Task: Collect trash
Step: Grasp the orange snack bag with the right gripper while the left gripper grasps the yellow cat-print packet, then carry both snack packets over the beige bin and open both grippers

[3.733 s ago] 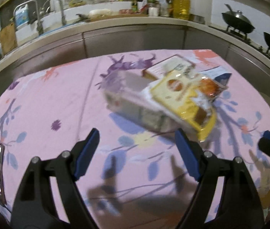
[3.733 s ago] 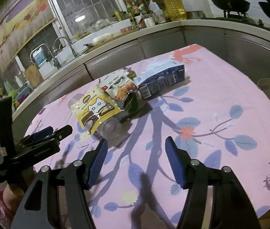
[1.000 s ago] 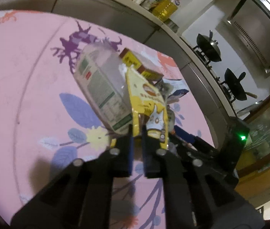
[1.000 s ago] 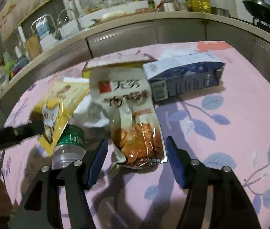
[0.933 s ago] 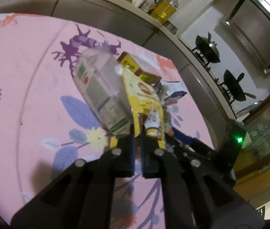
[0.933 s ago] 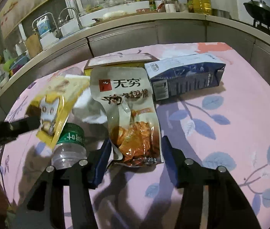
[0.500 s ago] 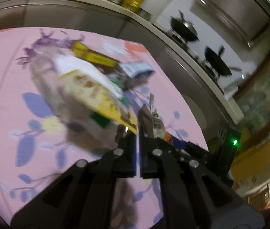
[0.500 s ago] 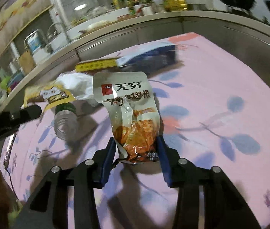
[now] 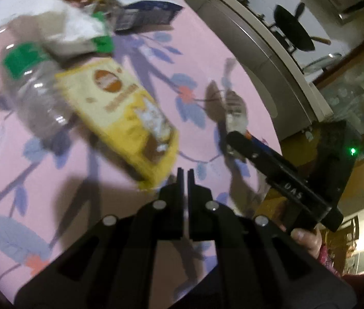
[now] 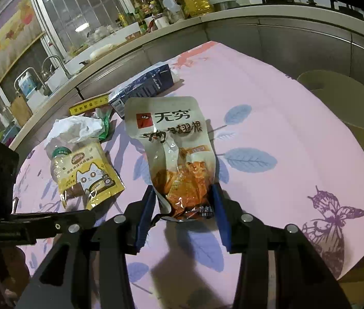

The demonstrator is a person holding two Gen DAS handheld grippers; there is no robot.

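Observation:
My right gripper (image 10: 183,193) is shut on the bottom of a white and orange snack pouch (image 10: 171,141), held up off the pink floral tablecloth (image 10: 284,128). In the left wrist view that pouch (image 9: 233,103) shows edge-on above the right gripper (image 9: 233,139). My left gripper (image 9: 185,177) has its jaws opening to a narrow slit with nothing between them. A yellow cat-print pouch (image 9: 120,108) lies just ahead of it, on a clear plastic bottle (image 9: 35,90). The right wrist view shows the left gripper (image 10: 89,215) at the corner of the yellow pouch (image 10: 86,172).
A crumpled white bag (image 10: 76,128), a blue carton (image 10: 143,87) and a flat yellow box (image 10: 89,105) lie behind on the cloth. A steel counter (image 10: 259,28) with sink, bottles and woks curves around. A tan round stool (image 10: 341,103) stands at the right. A person's hand (image 9: 305,237) grips the right tool.
The yellow pouch, pinched in the left jaws a second ago, now lies free on the bottle. The right jaws closed on the snack pouch and lifted it away from the pile.

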